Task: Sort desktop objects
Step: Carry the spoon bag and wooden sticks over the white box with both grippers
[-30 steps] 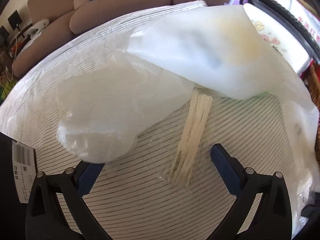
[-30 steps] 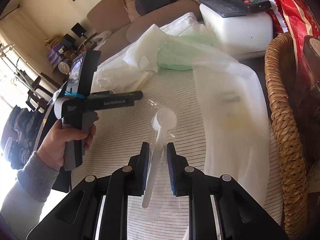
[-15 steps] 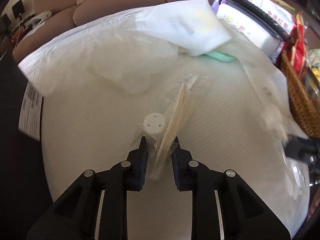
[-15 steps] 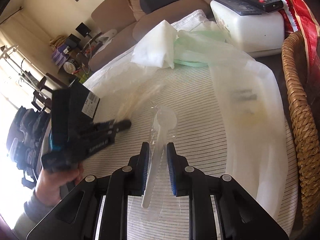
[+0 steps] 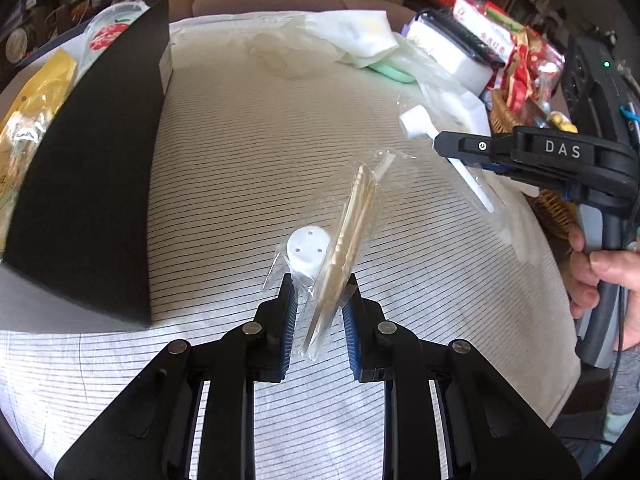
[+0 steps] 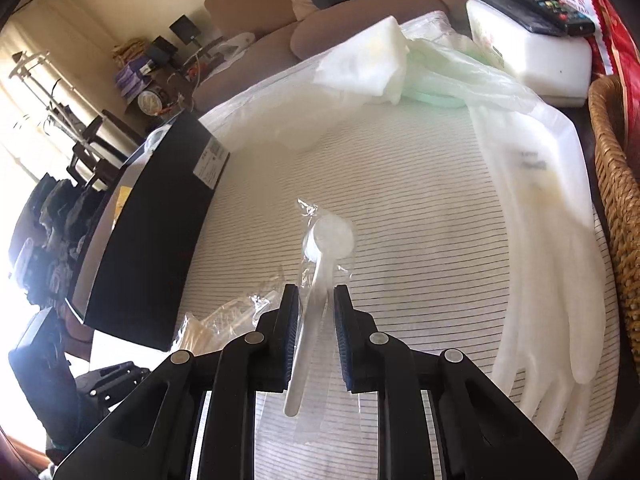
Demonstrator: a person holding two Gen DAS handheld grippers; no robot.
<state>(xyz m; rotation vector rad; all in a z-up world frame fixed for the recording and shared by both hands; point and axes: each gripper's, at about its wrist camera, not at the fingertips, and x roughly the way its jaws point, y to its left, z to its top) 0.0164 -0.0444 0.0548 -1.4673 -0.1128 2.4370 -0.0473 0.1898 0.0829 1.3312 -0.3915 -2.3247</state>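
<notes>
A clear packet of toothpicks is clamped between the jaws of the left gripper, lifted above the striped bench. A wrapped plastic spoon is clamped between the right gripper jaws, its bowl ahead of them.

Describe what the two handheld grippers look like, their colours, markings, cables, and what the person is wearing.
Both are black plastic with blue ribbed pads and silver pivot screws. The right gripper, seen from the left wrist view, has a grey pistol handle, white "DAS" lettering, a power symbol, a green light and a blue cable. The left gripper has slotted arms. A grey sleeve covers the wrist.
</notes>
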